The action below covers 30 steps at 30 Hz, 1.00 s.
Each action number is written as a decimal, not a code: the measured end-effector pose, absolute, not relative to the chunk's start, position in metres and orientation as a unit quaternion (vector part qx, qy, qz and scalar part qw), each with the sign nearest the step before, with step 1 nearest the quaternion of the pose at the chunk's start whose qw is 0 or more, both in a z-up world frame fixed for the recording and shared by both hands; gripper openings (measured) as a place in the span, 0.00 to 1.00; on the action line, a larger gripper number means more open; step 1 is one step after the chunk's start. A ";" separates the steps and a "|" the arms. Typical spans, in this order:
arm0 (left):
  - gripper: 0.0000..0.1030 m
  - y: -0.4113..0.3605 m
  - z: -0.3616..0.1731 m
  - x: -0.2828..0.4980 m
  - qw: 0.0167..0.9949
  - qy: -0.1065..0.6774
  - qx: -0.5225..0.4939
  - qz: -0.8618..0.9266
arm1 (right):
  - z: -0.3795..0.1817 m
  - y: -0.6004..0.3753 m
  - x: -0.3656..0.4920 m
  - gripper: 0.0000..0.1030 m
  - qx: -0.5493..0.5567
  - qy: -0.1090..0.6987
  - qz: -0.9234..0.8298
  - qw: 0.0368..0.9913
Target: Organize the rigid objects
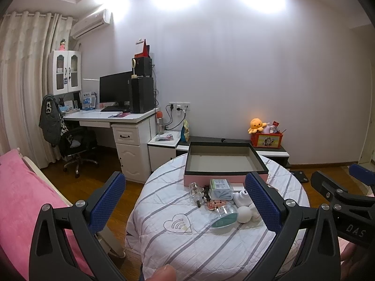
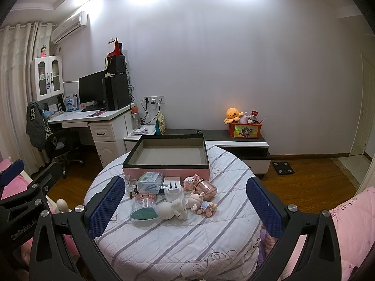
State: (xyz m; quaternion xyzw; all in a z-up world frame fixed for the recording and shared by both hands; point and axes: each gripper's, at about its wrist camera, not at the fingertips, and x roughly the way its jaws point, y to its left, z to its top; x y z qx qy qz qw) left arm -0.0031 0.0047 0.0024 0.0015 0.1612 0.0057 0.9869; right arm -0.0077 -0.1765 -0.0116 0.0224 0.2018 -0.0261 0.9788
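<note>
Rigid objects lie heaped on the striped round tabletop (image 2: 164, 238), just in front of the empty pink box (image 2: 166, 161): a clear case (image 2: 150, 181), a white plug adapter (image 2: 173, 190), a clear jar (image 2: 143, 209) on its side, a white round toy (image 2: 170, 209), a rose-gold cup (image 2: 206, 188) and small figurines (image 2: 201, 205). Both the left gripper (image 1: 185, 201) and the right gripper (image 2: 185, 205) hover short of the pile with jaws spread wide, holding nothing. A sensible start, I judge, is an outer piece (the jar or the adapter), pinched across its narrow width and lifted straight up so its neighbours stay put, then lowered into the box. The right wrist view shows the cup and figurines plainly; in the left wrist view that gripper's own right finger hides them, though it shows the right gripper (image 1: 351, 178) alongside.
</note>
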 end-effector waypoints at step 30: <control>1.00 0.002 -0.037 0.066 0.977 0.211 0.003 -0.009 | -0.038 -0.207 0.069 1.00 0.030 0.242 -0.031 0.969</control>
